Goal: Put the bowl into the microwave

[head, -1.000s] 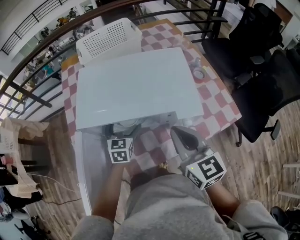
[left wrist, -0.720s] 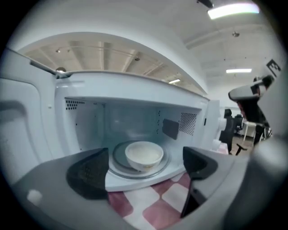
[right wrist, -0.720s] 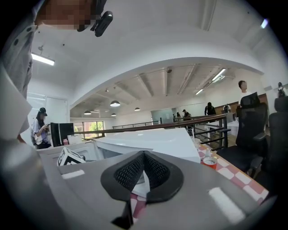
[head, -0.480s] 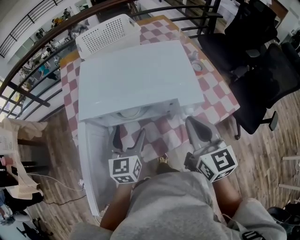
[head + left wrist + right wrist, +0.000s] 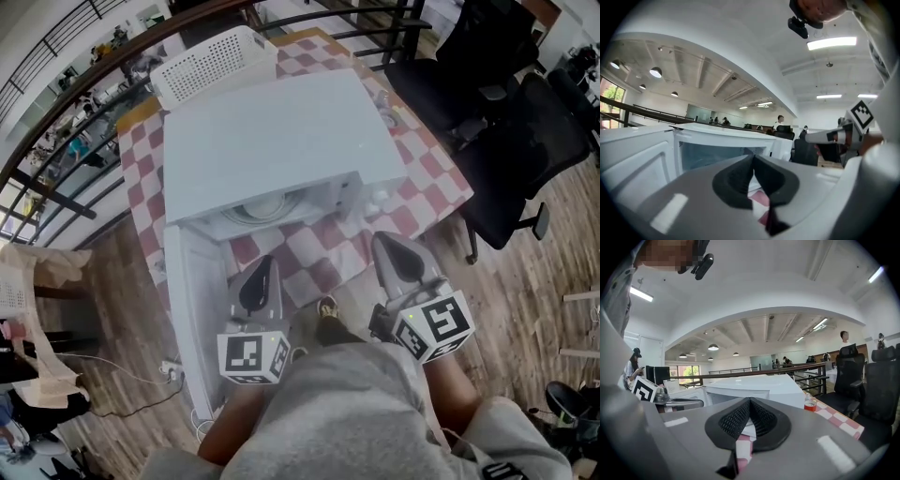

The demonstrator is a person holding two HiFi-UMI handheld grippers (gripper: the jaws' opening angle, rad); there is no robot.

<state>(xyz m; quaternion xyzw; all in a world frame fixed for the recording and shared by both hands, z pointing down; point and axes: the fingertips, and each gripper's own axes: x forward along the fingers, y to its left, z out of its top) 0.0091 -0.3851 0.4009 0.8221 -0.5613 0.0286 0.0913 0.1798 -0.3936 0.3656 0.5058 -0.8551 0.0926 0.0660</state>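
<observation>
A white microwave (image 5: 272, 141) stands on a red-and-white checked table, its door (image 5: 192, 309) swung open to the left. A pale bowl (image 5: 270, 208) shows just inside the cavity opening. My left gripper (image 5: 258, 281) hangs in front of the opening, apart from the bowl; its jaws have just been closing, with nothing between them, and now stand shut. In the left gripper view the cavity (image 5: 717, 152) lies beyond the closed left gripper (image 5: 753, 159). My right gripper (image 5: 398, 262) is shut and empty to the right, and in the right gripper view the right gripper (image 5: 750, 401) points at the microwave (image 5: 754, 385).
A white perforated basket (image 5: 216, 66) sits behind the microwave. A small jar (image 5: 386, 117) stands on the table at the right of it. Black office chairs (image 5: 506, 141) crowd the table's right side. A dark railing (image 5: 84, 84) runs along the far edge.
The left gripper has drawn back out of the microwave towards me and risen; its jaws stood open half a second ago and are now shut. The bowl stays inside. The right gripper shifted slightly.
</observation>
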